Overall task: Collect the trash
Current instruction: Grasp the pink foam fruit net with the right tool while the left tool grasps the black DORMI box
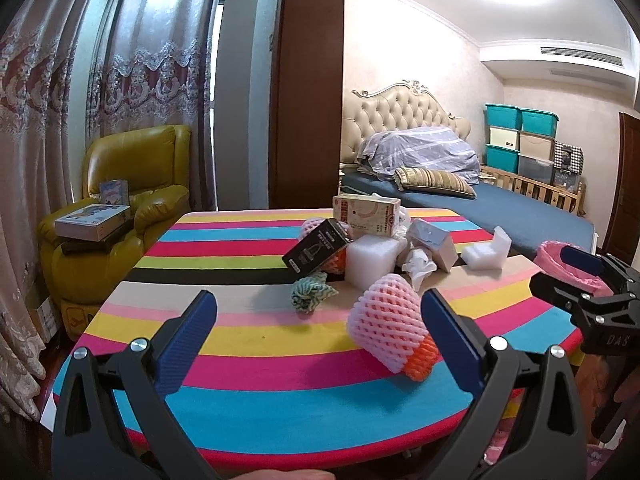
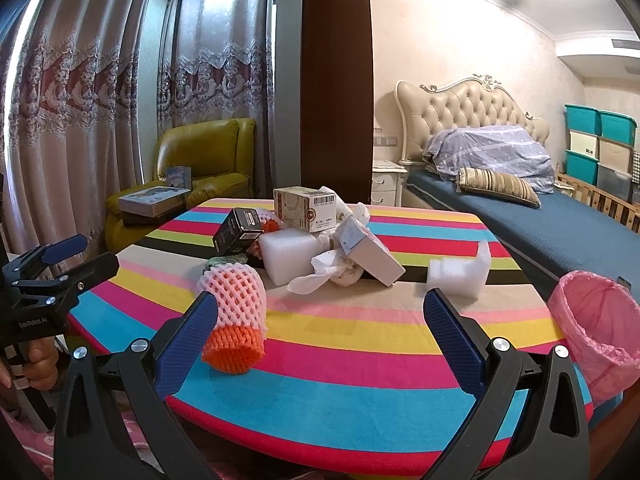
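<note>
A pink foam fruit net (image 1: 384,318) with an orange net (image 1: 420,358) poking from its lower end lies on its side on the striped tablecloth (image 1: 248,404), nearest the table's front edge. The left gripper (image 1: 320,330) hovers over that edge with its blue-padded fingers (image 1: 192,332) spread wide and holding nothing; in the left wrist view the net sits just inside the right-hand finger, though whether they touch cannot be told. The right gripper (image 2: 320,330) is likewise spread wide and empty above the cloth, with the net (image 2: 234,300) beside its left-hand finger (image 2: 192,332).

Behind the net is the heap of trash: a block of white foam (image 2: 290,254), a black carton (image 2: 238,230) leaning on it, a tan cardboard box (image 2: 306,208) on top at the back, a grey-white box (image 2: 370,252) tilted against crumpled white paper (image 2: 326,274), and a green-and-white crumpled scrap (image 1: 312,294) at the near left of the pile. An L-shaped piece of white foam (image 2: 460,272) stands apart to the right.

At the table's right edge stands a bin lined with a pink bag (image 2: 596,324); its mouth is open, and what lies inside cannot be seen.

Beyond the table are a yellow armchair (image 1: 132,184) carrying flat boxes (image 1: 92,222), and a bed (image 2: 560,224).
</note>
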`<state>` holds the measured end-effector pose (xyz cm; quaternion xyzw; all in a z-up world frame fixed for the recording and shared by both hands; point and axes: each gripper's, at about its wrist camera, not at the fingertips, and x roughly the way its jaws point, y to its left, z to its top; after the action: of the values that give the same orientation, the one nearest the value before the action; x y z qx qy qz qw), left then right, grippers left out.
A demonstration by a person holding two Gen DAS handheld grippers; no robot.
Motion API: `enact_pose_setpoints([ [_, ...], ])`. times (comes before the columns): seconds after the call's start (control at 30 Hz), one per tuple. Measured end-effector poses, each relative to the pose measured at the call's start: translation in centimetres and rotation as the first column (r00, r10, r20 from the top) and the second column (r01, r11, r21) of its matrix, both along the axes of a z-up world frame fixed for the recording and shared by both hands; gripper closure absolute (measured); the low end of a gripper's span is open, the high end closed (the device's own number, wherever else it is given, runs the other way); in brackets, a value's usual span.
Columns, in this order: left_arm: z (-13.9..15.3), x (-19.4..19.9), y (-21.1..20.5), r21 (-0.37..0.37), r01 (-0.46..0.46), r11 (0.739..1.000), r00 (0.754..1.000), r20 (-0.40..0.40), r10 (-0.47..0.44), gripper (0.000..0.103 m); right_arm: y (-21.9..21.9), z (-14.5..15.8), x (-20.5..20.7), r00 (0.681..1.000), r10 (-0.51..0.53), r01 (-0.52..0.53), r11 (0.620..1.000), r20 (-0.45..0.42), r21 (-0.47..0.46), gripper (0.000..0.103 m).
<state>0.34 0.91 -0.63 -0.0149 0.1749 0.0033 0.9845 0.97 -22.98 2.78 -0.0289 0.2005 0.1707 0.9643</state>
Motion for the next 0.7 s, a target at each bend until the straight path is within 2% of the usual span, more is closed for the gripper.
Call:
enact_pose_setpoints([
  [0.37, -0.7, 0.6, 3.1, -0.034, -0.067, 0.997, 0.997, -0.04, 0.065, 0.004, 3.2, -0.6, 1.5, 1.0, 0.013, -0.014, 0.999, -0.014, -0.051, 0.007],
  [0.53, -1.2, 0.8, 5.4, -0.024, -0.134, 0.991, 0.99, -0.047, 0.133, 0.004, 5.9, -1.6, 2.7, 0.997, 0.059, -0.062, 0.995, -0.04, -0.079, 0.007],
  [0.7, -2.8, 1.3, 8.8, -0.051, -0.205, 0.977, 0.976, -0.091, 0.2, 0.004, 9.2, -3.0, 4.0, 0.989, 0.127, -0.136, 0.983, -0.081, -0.121, 0.007],
])
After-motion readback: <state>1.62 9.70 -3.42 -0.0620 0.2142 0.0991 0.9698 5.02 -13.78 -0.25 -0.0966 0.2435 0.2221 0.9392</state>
